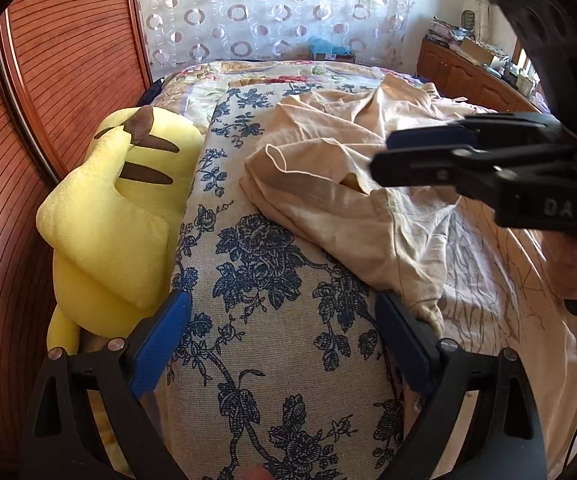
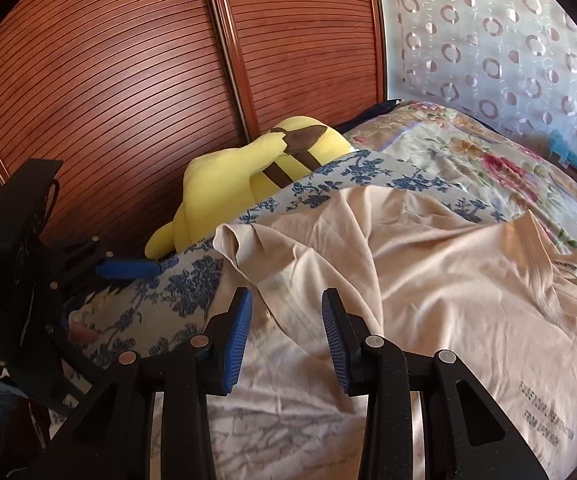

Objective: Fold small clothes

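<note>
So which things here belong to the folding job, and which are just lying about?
Job:
- beige T-shirt, crumpled on the bed
- left gripper, open
- right gripper, open above the shirt

Lying about:
- yellow plush toy
- blue floral pillow
- floral quilt

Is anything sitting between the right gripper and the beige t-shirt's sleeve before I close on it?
Nothing visible blocks it. The right gripper has its jaws partly open just above the crumpled beige cotton t-shirt, with only shirt fabric in front. The yellow plush toy lies off beside the blue floral pillow, away from the shirt.
</note>
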A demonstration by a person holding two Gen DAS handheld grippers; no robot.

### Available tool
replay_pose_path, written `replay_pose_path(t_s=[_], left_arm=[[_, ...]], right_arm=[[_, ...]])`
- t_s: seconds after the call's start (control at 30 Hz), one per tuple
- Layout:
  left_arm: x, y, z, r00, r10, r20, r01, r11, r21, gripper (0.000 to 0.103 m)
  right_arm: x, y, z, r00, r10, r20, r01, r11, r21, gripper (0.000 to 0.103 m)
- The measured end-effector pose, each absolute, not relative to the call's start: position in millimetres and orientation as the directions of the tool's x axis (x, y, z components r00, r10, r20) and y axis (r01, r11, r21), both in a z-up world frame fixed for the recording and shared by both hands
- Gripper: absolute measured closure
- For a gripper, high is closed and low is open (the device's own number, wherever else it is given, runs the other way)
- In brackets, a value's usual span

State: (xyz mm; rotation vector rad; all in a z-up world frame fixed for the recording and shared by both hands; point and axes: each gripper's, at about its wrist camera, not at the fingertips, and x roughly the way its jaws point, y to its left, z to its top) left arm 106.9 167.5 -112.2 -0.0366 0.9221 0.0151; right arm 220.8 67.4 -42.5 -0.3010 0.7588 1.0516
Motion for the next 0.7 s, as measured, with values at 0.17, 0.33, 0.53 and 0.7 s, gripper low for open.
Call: replay_pose_path(t_s=[0.17, 0.33, 0.53, 0.7], left_arm=[[106.7, 167.4, -112.3, 0.604, -0.003, -0.797, -0.029, 0.999, -0.025, 0.008], [106.8, 167.1, -112.1, 0.604, -0.003, -0.797, -0.029, 0.999, -0.026, 0.008], [106.8, 166.9, -112.0, 0.604, -0.003, -0.797, -0.029, 0.999, -0.026, 0.008], [106.1, 166.5, -111.9, 0.605, -0.007, -0.796, -0.026, 0.999, -0.029, 0.008]], right_arm=[[226.7, 83.6, -53.2, 0.245, 0.652, -0.717, -0.865, 0.482, 0.143, 0.065], [238.7, 94.4, -59.4, 0.233, 0.641, -0.731, -0.854, 0.494, 0.162, 0.096], [239.1, 77.0, -40.3, 0.305, 0.686, -0.661, -0.837, 0.524, 0.157, 0.101], [244.6, 43.0, -14.8, 0.416, 0.693, -0.589, -0.795, 0.591, 0.133, 0.101]])
